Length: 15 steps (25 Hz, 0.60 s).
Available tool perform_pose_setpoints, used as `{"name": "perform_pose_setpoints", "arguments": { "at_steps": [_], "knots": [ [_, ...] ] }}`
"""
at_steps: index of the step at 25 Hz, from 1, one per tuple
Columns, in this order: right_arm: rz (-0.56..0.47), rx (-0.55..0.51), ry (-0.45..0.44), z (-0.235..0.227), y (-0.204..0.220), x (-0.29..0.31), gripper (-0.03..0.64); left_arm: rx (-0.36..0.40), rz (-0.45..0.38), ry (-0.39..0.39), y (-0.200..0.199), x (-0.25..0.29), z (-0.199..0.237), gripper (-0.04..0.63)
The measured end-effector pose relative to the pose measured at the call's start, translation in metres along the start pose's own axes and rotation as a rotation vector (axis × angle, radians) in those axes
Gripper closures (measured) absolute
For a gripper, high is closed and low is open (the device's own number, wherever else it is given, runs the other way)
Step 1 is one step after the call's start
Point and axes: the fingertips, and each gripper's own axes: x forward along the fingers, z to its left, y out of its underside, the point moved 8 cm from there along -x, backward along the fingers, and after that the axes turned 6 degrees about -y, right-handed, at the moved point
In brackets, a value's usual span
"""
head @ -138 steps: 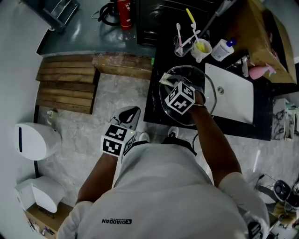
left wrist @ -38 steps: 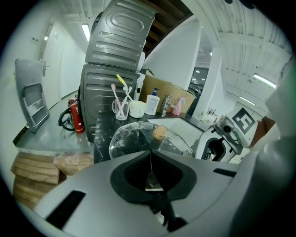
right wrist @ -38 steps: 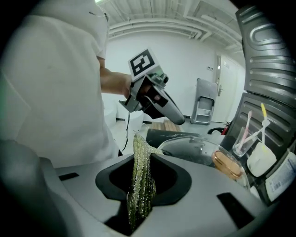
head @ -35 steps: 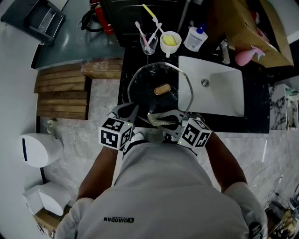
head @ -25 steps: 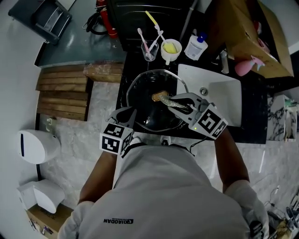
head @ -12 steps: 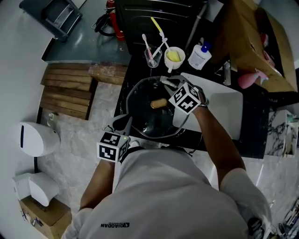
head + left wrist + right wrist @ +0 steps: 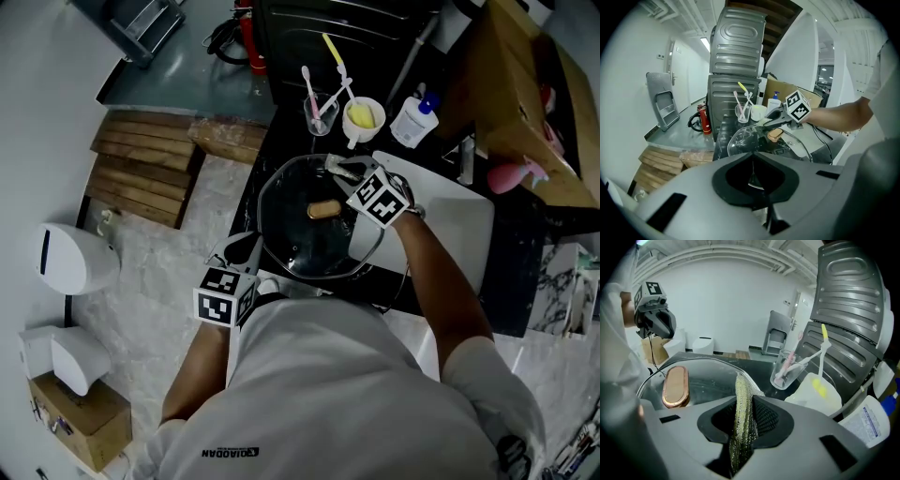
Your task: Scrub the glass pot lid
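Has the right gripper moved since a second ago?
Yes: right gripper went from the knob to the far rim of the glass lid, toward the toothbrush cup.

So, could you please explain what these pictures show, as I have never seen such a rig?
No robot: a person holds a two-jaw gripper in each hand. One picture comes from a camera on the person's head, looking down; the other two come from cameras riding on each gripper, looking along its jaws. On the black counter beside a white sink sits a glass pot lid with a copper-coloured handle; behind stand a glass of toothbrushes, a cup and a bottle. The right gripper clamps a yellow-green scrub pad at the lid's far rim. The left gripper appears shut on the near rim.
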Motion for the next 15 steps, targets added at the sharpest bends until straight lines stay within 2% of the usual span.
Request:
{"name": "perform_pose_setpoints", "arguments": {
  "at_steps": [7,15],
  "knots": [
    [-0.010,-0.068,-0.064,0.012,0.001,-0.007,0.522,0.018,-0.008,0.012,-0.007,0.008,-0.004,0.577],
    [-0.022,-0.129,-0.090,0.029,0.005,-0.018,0.522,0.040,-0.004,0.056,-0.013,0.015,-0.008,0.577]
  ]
}}
